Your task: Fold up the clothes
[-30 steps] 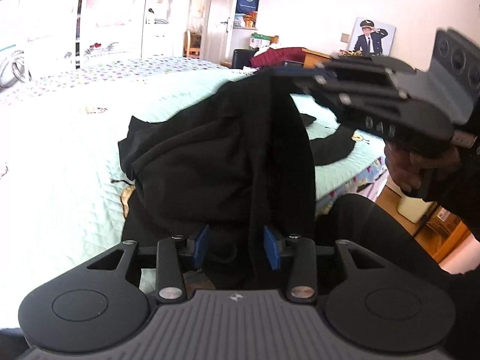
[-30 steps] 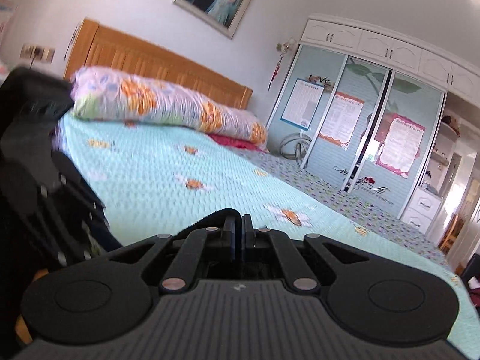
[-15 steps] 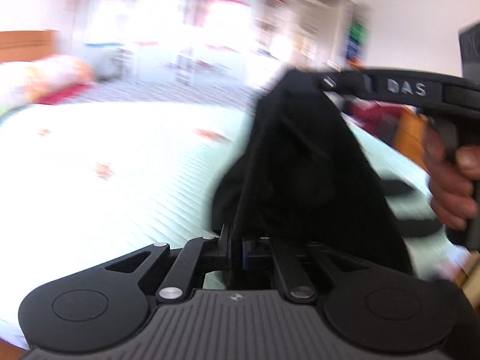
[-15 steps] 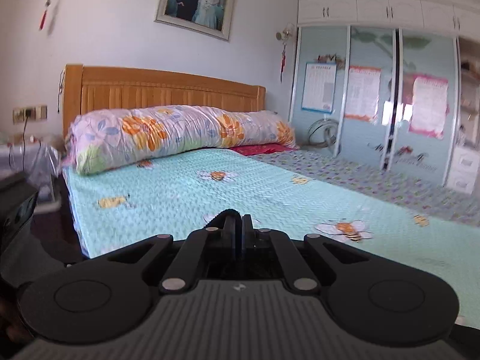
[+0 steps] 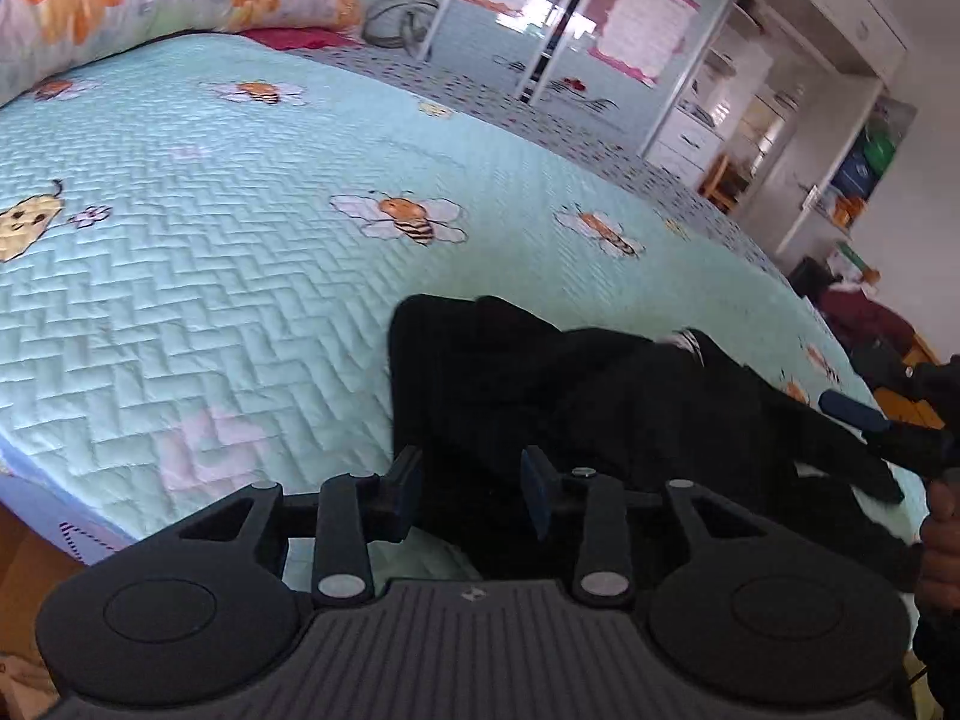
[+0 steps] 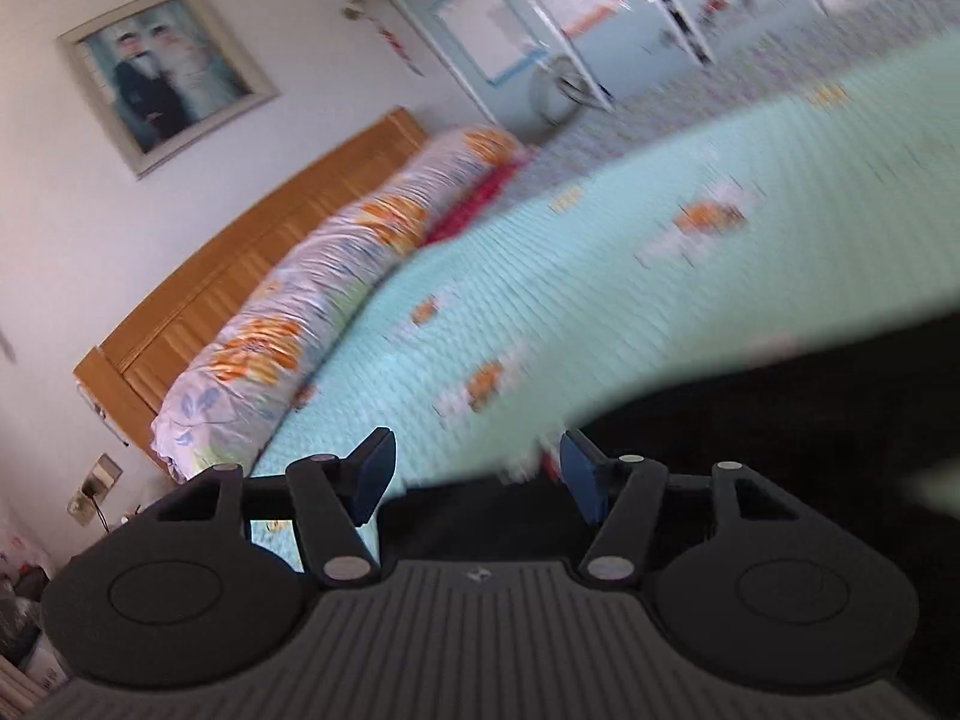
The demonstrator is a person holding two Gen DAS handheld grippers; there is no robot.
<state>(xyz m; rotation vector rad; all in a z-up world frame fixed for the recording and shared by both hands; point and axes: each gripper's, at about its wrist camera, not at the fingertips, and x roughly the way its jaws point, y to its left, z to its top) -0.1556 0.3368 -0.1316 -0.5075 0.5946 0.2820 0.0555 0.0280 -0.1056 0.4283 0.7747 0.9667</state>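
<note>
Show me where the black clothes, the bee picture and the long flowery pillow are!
black clothes (image 5: 540,372): left wrist view, middle of the crumpled pile.
bee picture (image 5: 405,219): left wrist view, its striped body.
long flowery pillow (image 6: 312,312): right wrist view, its middle.

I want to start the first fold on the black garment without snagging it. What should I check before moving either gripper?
1. Black garment lying on the bed, not hanging: ok.
2. Left gripper open and free of cloth: ok, the fingers stand apart with the garment's edge just ahead.
3. Right gripper open: ok, nothing is pinched between its fingers.
4. Garment spread flat: not ok, it lies bunched in ridges.
5. Space on the bed to lay it out: ok, bare quilt lies beyond the garment.
6. Which edge is collar or hem: cannot tell, only a small pale patch shows.
</note>
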